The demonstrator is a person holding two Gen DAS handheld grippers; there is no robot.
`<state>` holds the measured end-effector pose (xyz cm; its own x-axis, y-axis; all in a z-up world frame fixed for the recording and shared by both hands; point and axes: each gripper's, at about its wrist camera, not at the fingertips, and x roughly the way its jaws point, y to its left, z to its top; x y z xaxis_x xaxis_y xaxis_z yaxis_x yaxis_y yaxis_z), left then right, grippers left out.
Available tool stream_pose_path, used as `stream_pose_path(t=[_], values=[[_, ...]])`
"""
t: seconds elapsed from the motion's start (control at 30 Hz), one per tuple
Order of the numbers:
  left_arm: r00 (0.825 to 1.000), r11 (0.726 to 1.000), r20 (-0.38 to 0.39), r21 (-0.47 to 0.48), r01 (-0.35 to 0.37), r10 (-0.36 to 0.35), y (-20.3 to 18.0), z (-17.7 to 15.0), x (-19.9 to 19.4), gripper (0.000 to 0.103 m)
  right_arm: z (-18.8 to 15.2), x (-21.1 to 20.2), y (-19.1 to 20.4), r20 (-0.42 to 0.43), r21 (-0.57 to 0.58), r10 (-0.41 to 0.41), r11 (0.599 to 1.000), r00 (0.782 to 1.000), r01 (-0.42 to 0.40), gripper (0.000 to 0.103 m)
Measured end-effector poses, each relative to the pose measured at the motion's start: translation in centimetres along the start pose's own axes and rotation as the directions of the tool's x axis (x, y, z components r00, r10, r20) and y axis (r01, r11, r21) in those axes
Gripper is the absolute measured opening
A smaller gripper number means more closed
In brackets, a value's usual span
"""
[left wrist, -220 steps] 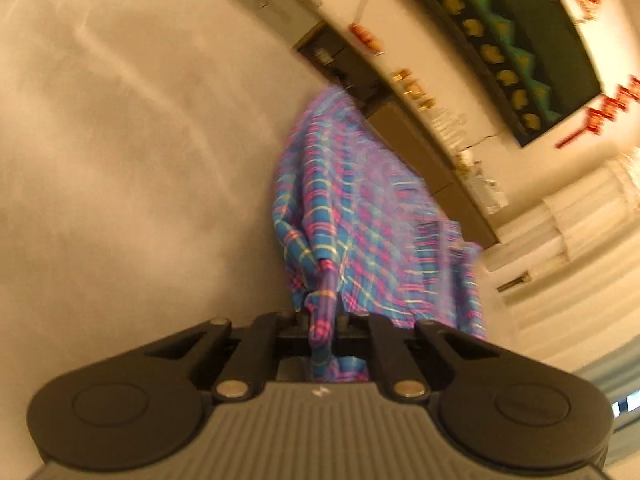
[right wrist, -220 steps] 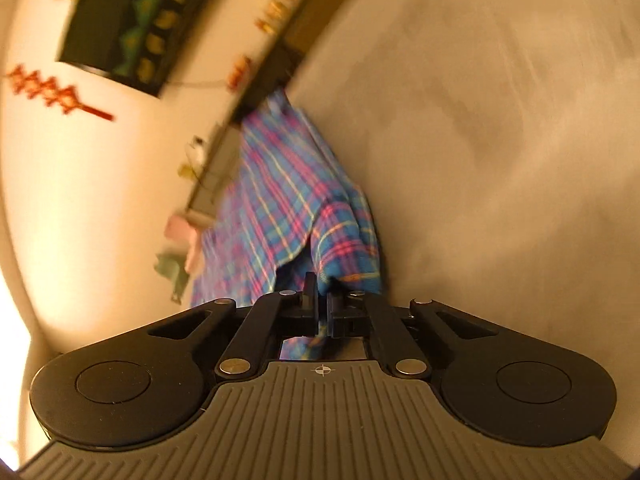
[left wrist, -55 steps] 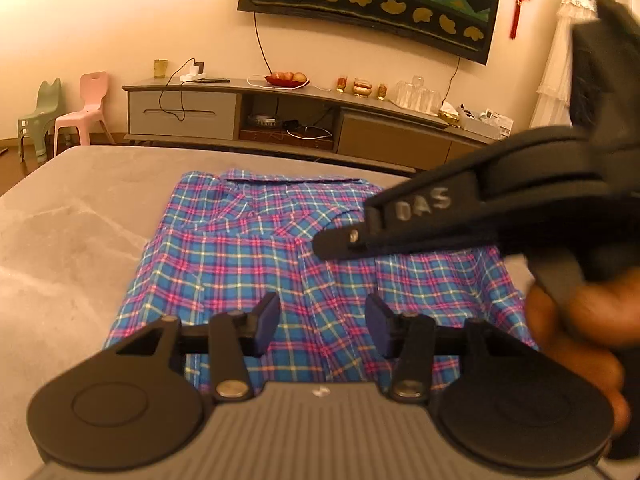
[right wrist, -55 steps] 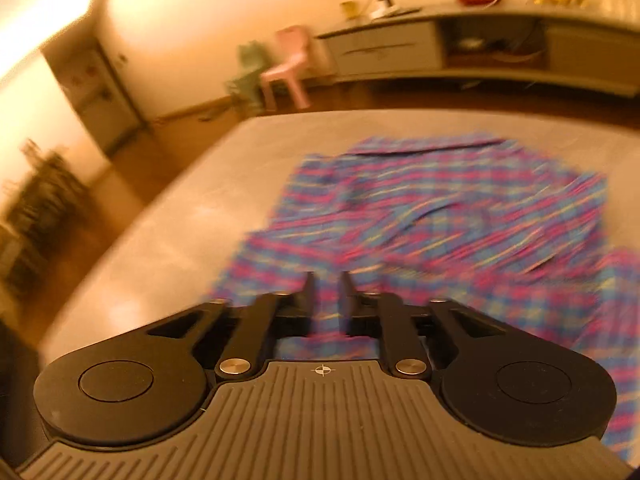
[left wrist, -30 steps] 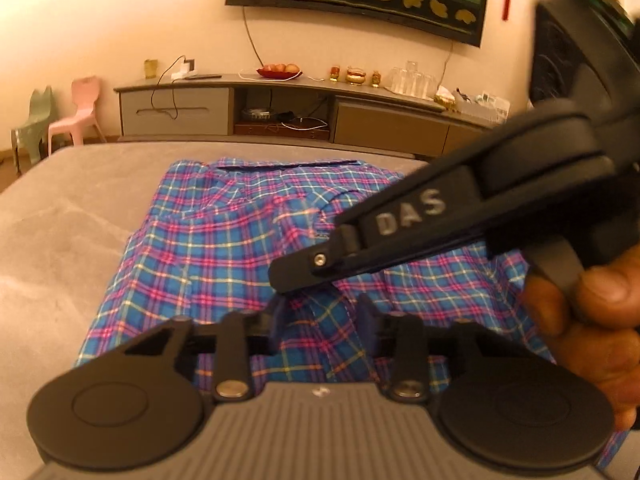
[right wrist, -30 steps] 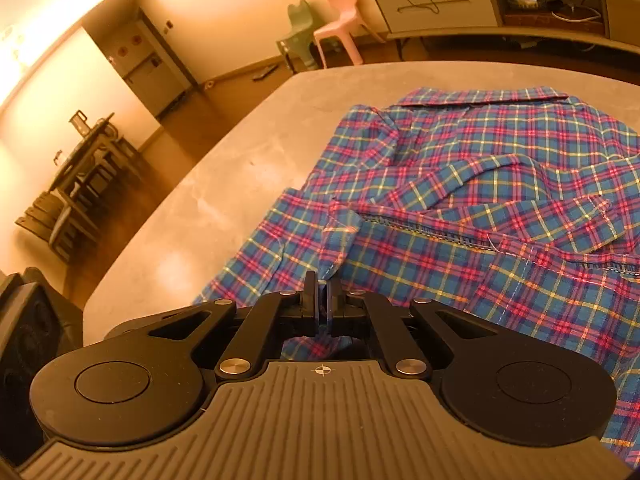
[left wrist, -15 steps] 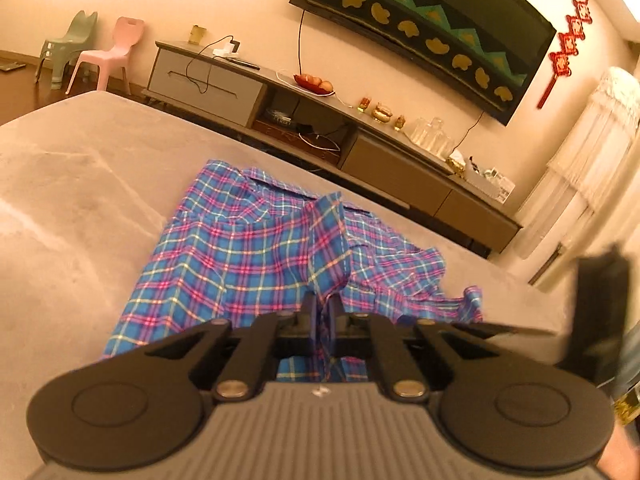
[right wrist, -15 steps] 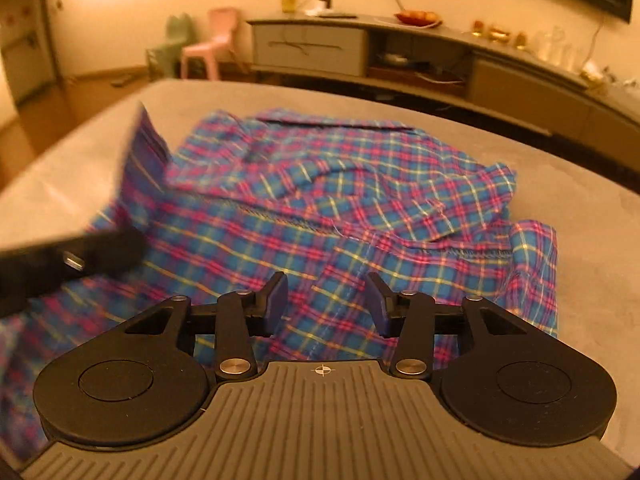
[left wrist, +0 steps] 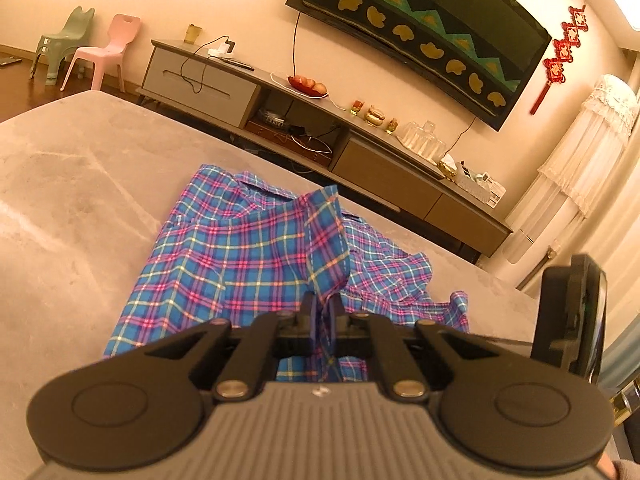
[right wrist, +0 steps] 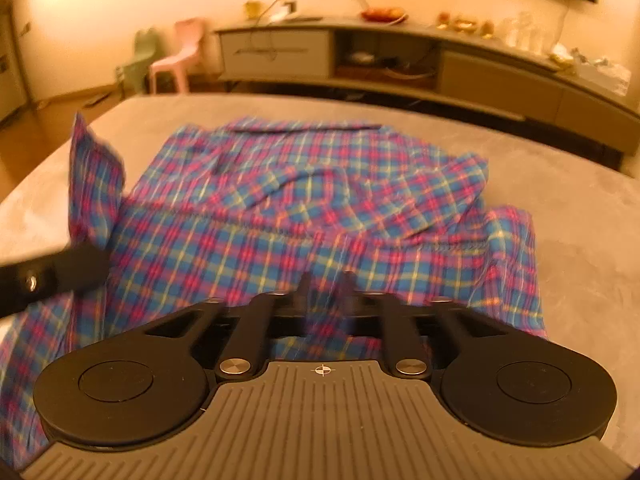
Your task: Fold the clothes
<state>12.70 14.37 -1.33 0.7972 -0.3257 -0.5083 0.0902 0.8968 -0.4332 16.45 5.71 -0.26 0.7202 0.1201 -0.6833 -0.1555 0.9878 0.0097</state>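
Pinching a raised fold of the plaid shirt (left wrist: pixel 248 256) at frame centre, the left hand-held gripper (left wrist: pixel 322 312) is lifting it off the worktop (left wrist: pixel 72 200). The right hand-held gripper (right wrist: pixel 326 280) is blurred; closure indeterminate. Risk: thin pinch slipping, fold collapsing crooked.
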Motion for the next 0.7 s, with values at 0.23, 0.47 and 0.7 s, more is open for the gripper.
stream_pose_path(t=[0.23, 0.47, 0.7], values=[[1.000, 1.000, -0.006, -0.004, 0.006, -0.006, 0.1, 0.1, -0.1, 0.007, 0.3, 1.8, 0.8, -0.008, -0.031, -0.045, 0.999, 0.999, 0.045, 0.024], [1.000, 1.000, -0.007, -0.004, 0.016, -0.016, 0.1, 0.0, -0.3, 0.007, 0.0, 1.1, -1.1, 0.000, 0.053, -0.020, 0.998, 1.000, 0.020, 0.000], [1.000, 1.000, 0.002, -0.008, 0.013, -0.013, -0.1, 0.0, -0.5, 0.007, 0.9, -1.7, 0.2, 0.080, 0.063, 0.068, 0.995, 0.995, -0.073, 0.000]])
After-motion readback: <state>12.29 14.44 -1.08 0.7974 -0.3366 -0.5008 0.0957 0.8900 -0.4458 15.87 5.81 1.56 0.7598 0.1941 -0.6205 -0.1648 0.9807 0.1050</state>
